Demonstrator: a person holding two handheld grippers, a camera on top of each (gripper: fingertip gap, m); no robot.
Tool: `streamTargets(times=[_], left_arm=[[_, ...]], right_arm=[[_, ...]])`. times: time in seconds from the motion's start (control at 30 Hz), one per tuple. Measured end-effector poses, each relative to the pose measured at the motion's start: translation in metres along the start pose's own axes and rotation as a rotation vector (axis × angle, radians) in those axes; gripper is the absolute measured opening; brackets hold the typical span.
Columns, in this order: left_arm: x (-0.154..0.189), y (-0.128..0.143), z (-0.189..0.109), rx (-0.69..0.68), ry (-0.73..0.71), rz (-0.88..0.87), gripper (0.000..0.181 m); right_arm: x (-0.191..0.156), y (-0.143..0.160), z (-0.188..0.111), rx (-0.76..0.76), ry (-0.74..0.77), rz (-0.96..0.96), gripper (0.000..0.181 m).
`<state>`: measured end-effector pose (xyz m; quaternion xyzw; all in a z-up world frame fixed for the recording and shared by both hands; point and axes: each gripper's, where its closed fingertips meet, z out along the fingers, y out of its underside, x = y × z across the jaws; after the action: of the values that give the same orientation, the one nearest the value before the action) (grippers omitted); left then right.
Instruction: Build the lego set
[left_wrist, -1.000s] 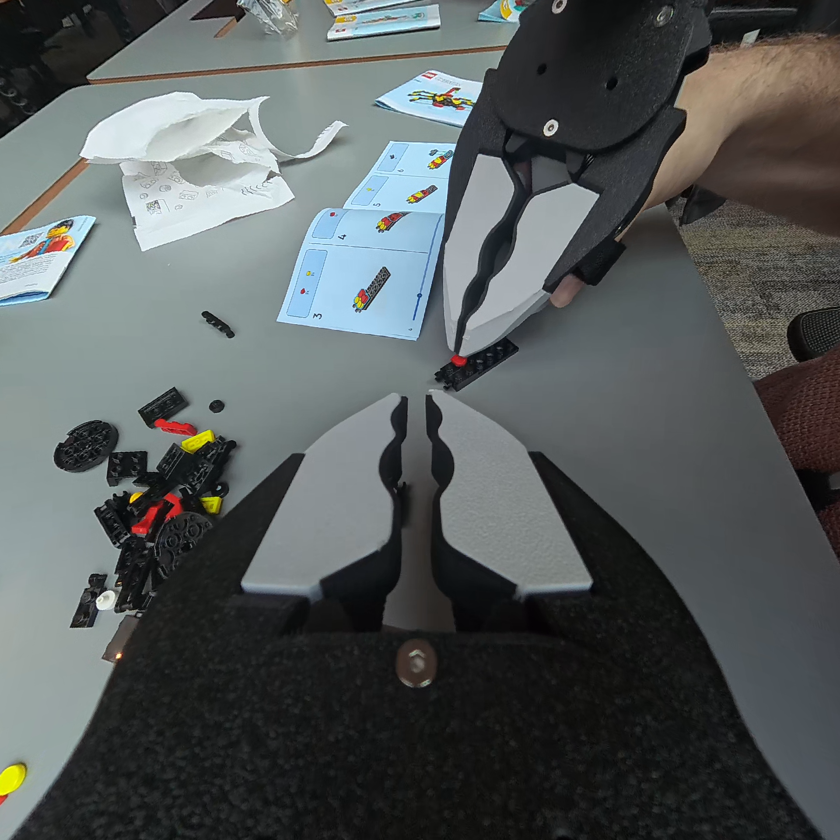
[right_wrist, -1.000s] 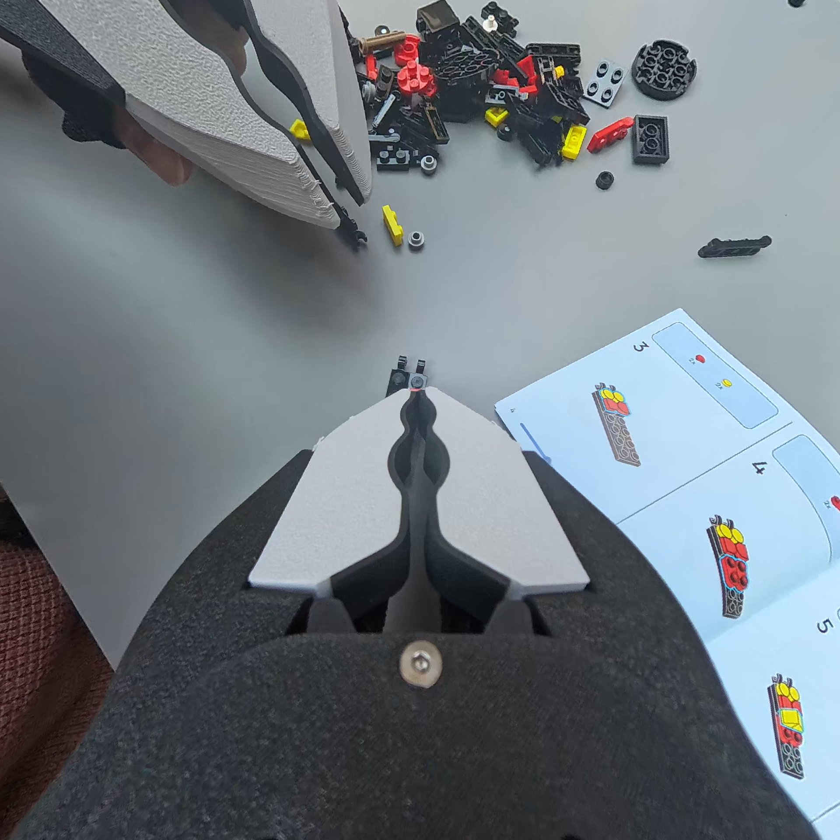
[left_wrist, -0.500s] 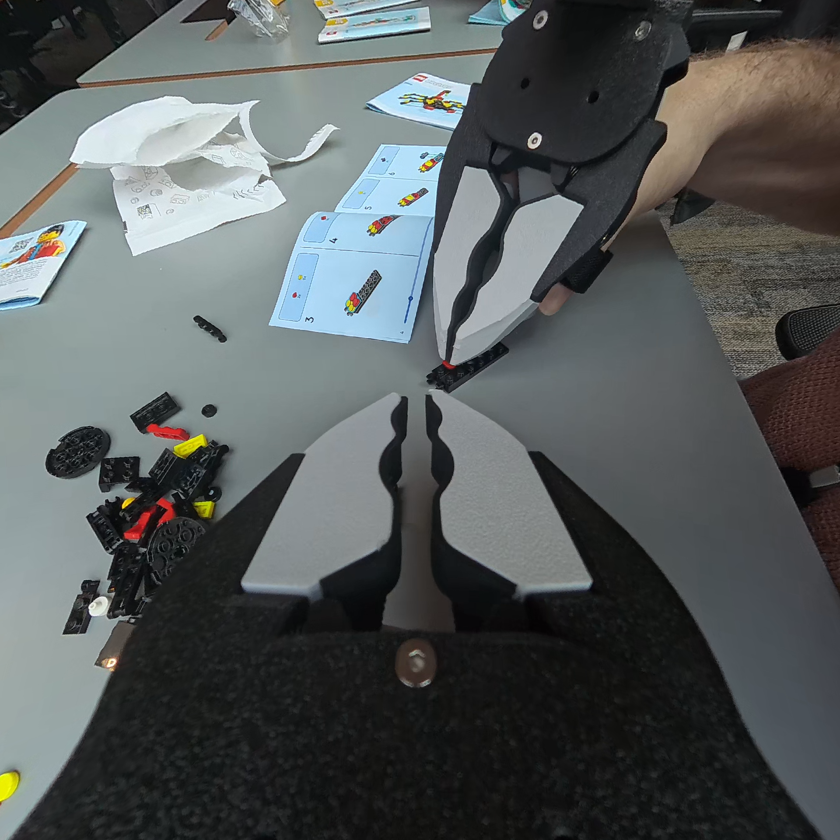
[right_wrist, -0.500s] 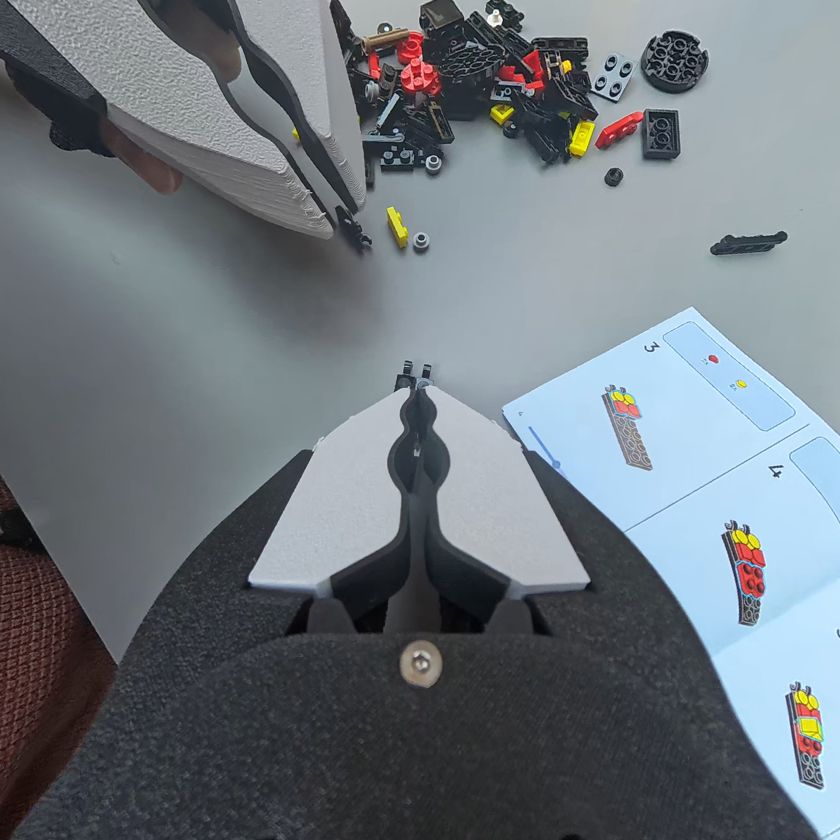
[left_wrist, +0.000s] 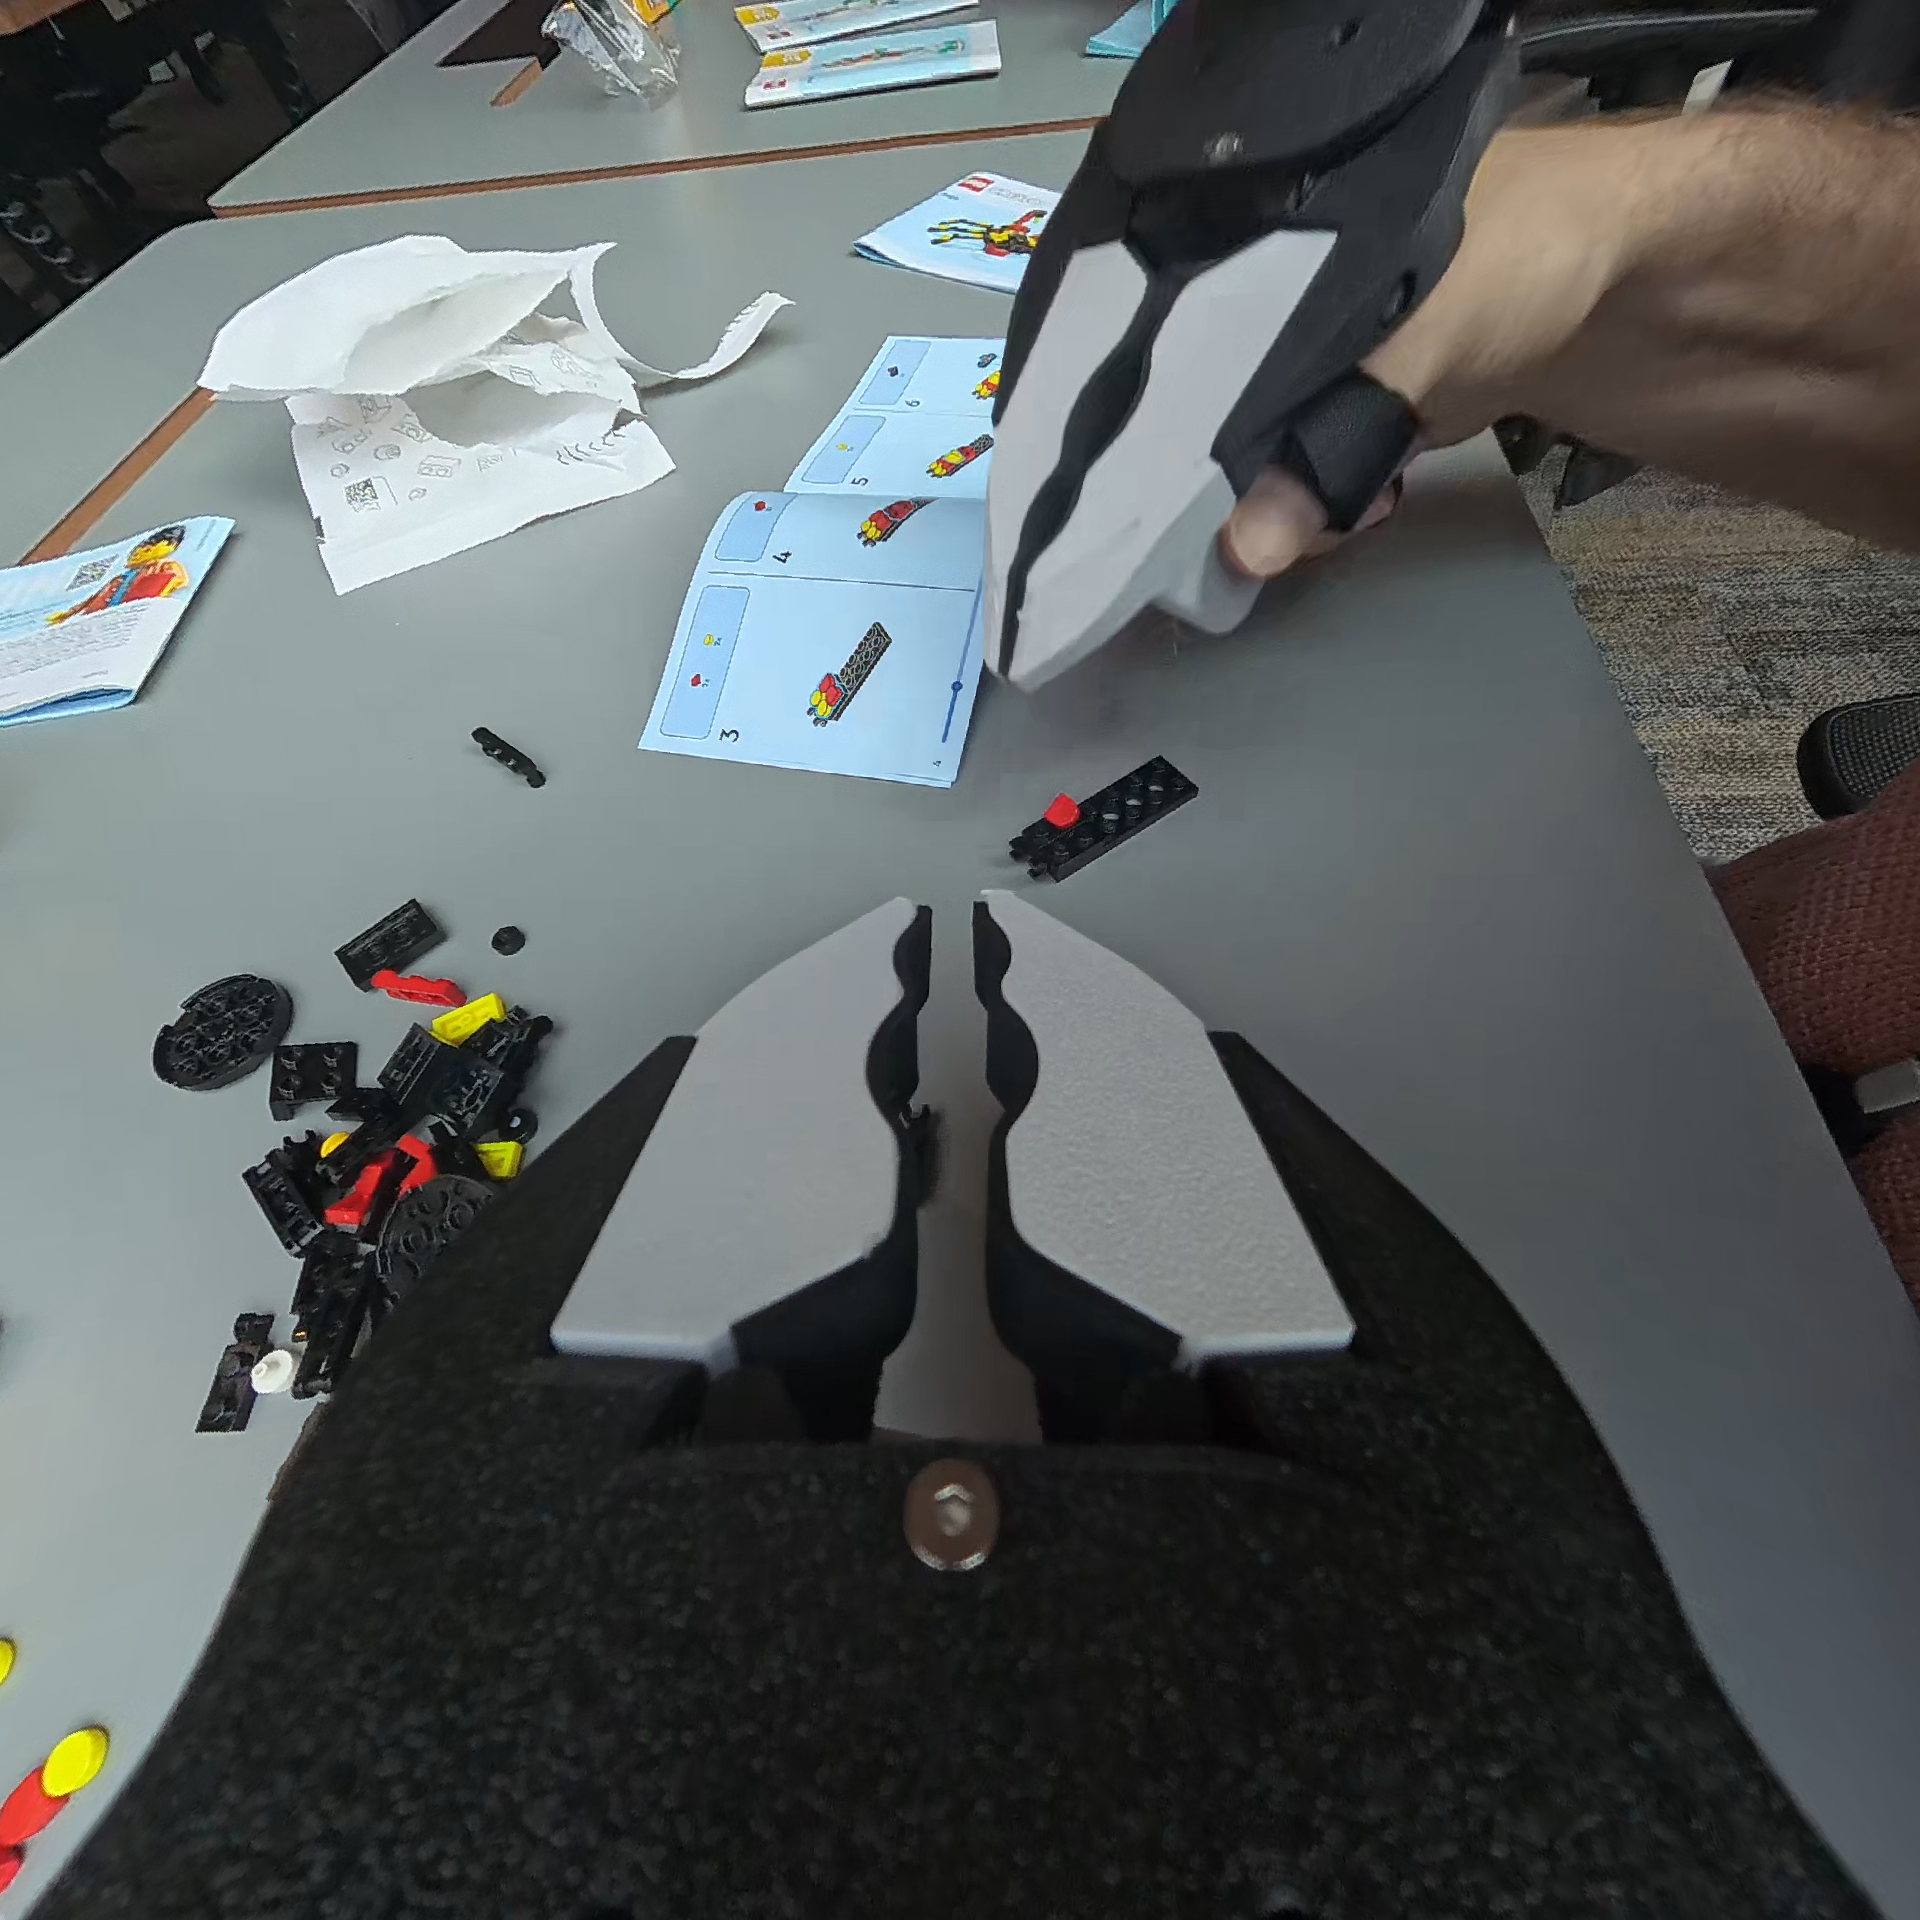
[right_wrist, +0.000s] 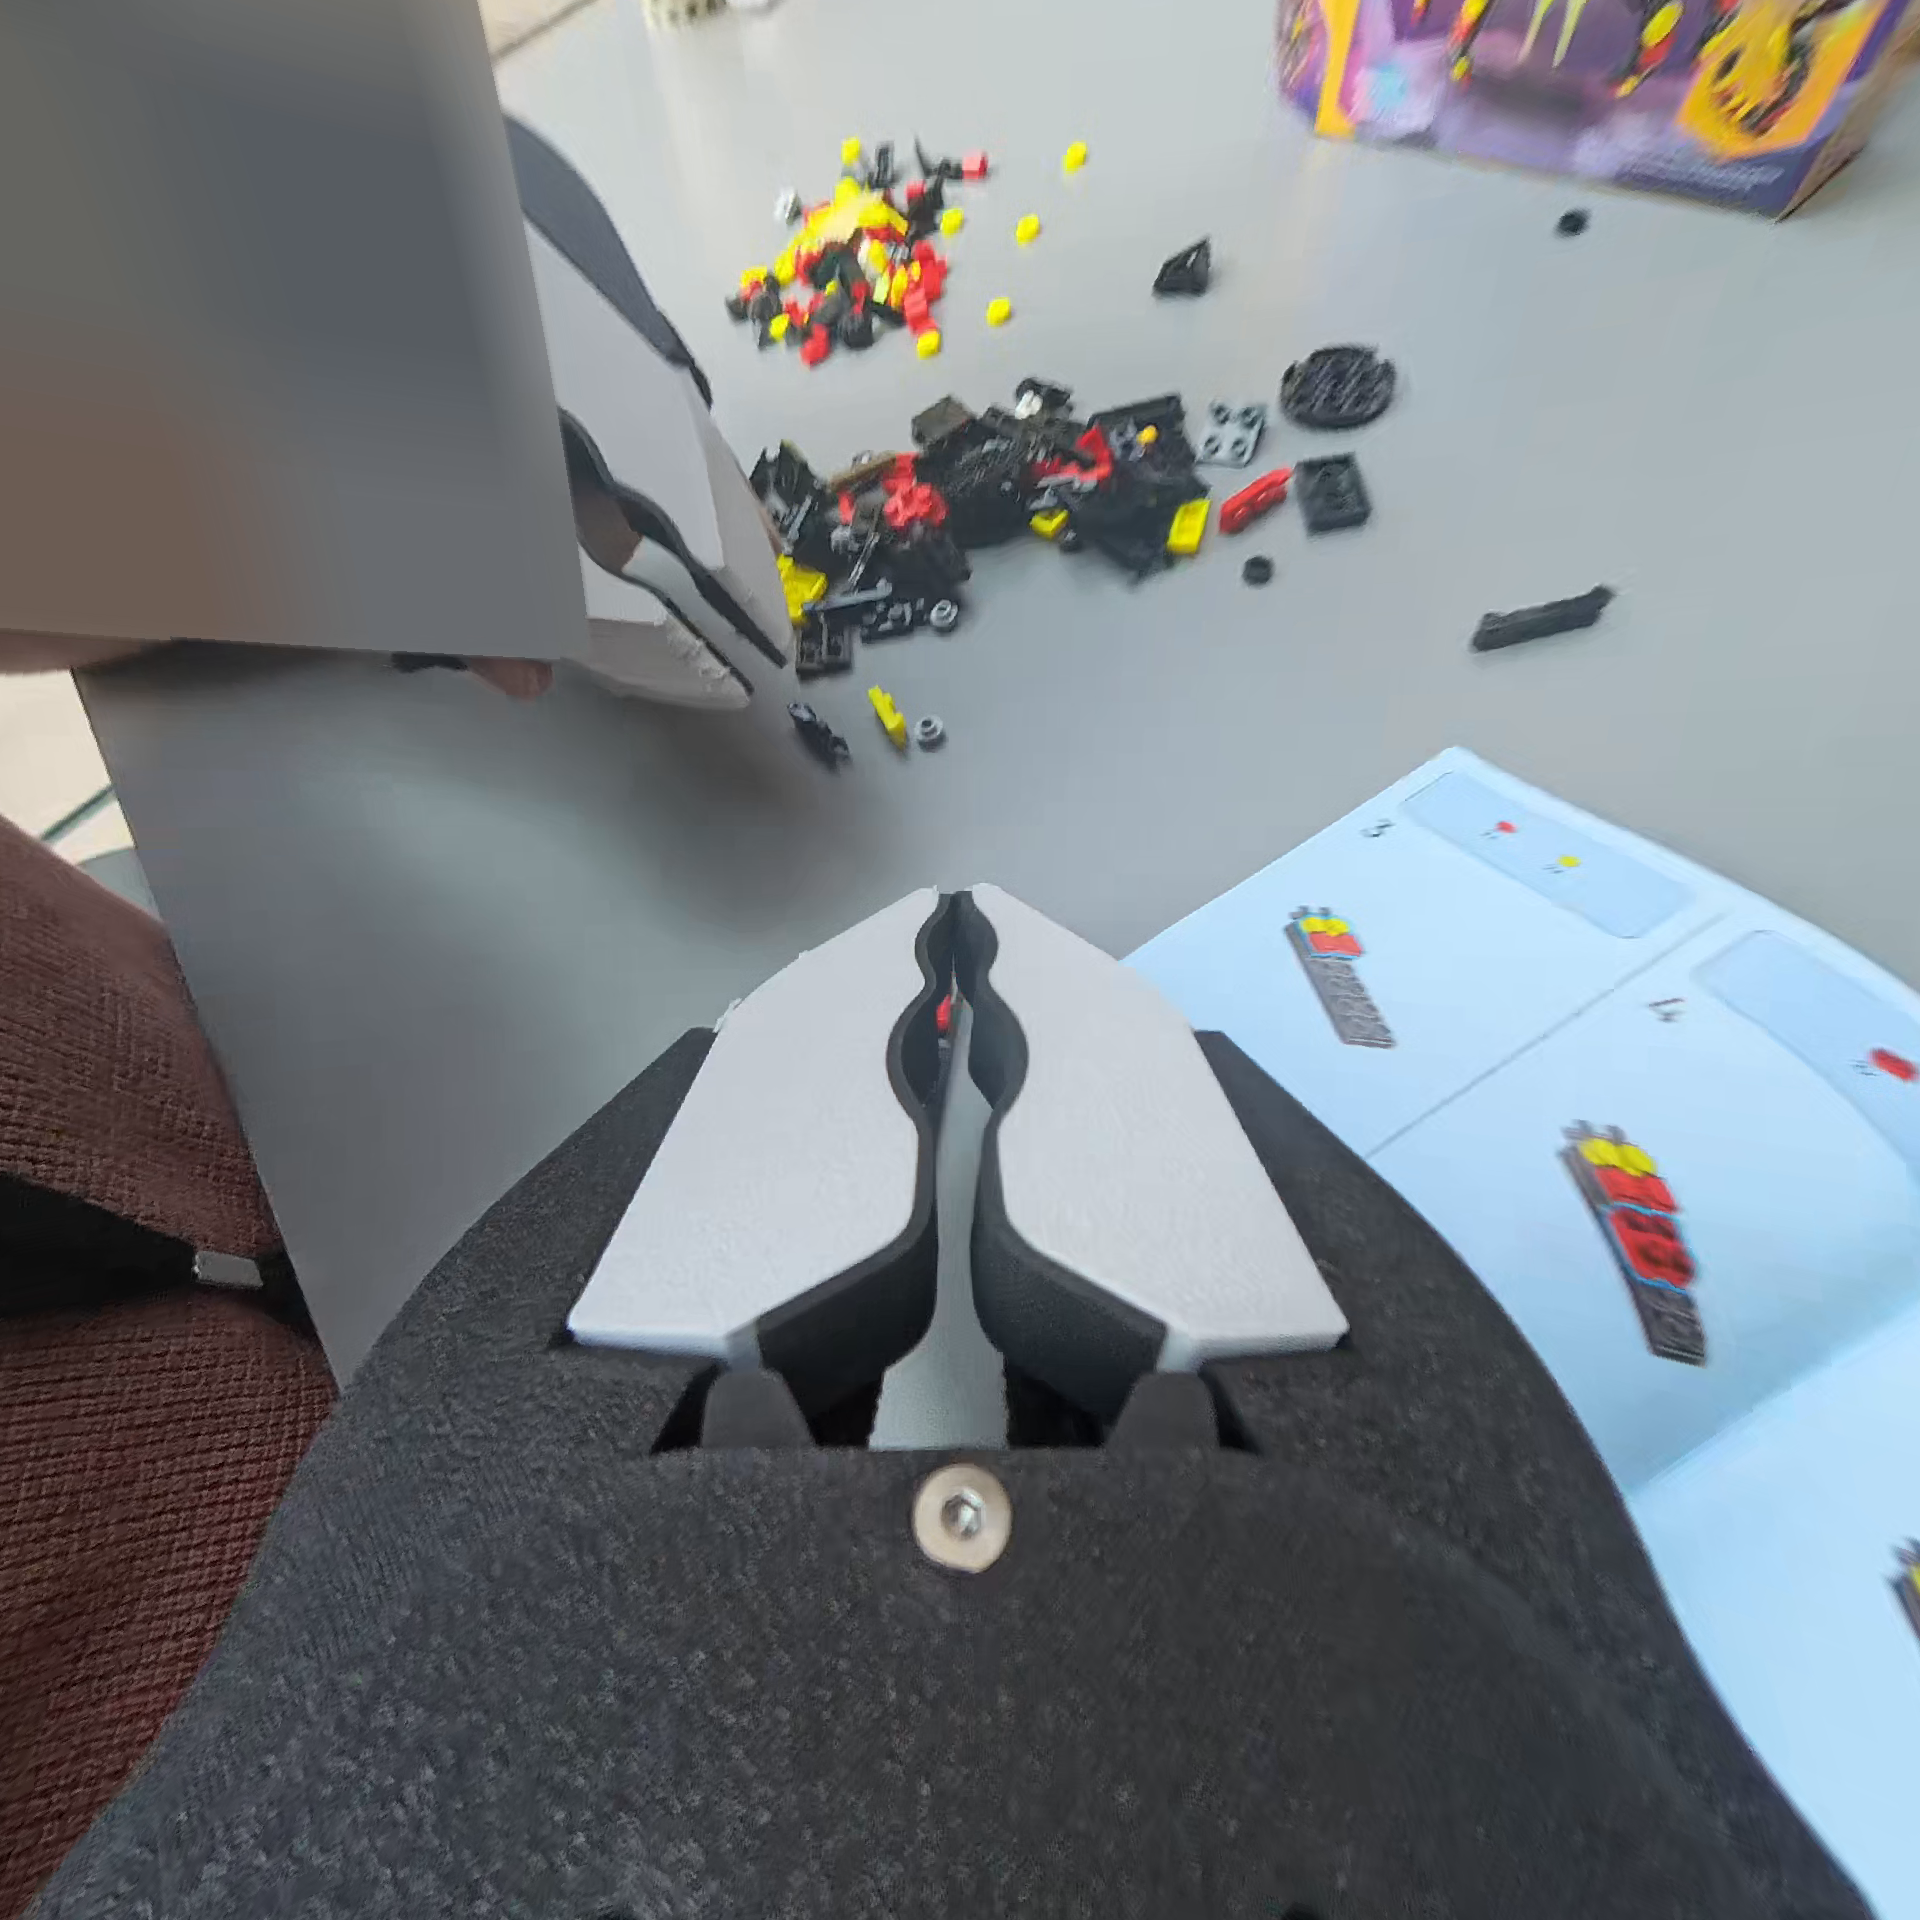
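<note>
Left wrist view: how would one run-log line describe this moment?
long black studded plate flat on table | small red round stud on its end | right claw above, shut | left claw slightly open, empty

Bench (left_wrist: 1351, 1039): long plate (left_wrist: 1107, 821) lies just in front of the open instruction booklet (left_wrist: 831, 634), a small stud piece (left_wrist: 1061, 809) on its left end. Loose brick pile (left_wrist: 384, 1122) well left; torn paper bag (left_wrist: 447, 384) behind that.

A smooth grey table with a wood-coloured edge (left_wrist: 1403, 1039) fills the foreground, and a second grey table (left_wrist: 436, 135) stands just behind it. Mottled grey carpet (left_wrist: 1714, 665) covers the floor beside a dark red woven-fabric chair (left_wrist: 1839, 956). Lighting is soft and even.
</note>
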<state>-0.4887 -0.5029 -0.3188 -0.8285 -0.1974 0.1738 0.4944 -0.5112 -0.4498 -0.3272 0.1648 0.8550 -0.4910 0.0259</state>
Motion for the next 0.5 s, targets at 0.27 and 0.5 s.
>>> streamTargets(times=[0.27,0.5], left_arm=[[0.016,0.006,0.023,-0.098,0.086,0.045,0.008],[0.026,-0.005,0.044,-0.126,0.177,0.111,0.009]], right_arm=[[-0.001,0.026,-0.002,-0.113,0.060,-0.073,0.000],[-0.006,0.046,0.001,-0.198,0.074,-0.076,0.000]])
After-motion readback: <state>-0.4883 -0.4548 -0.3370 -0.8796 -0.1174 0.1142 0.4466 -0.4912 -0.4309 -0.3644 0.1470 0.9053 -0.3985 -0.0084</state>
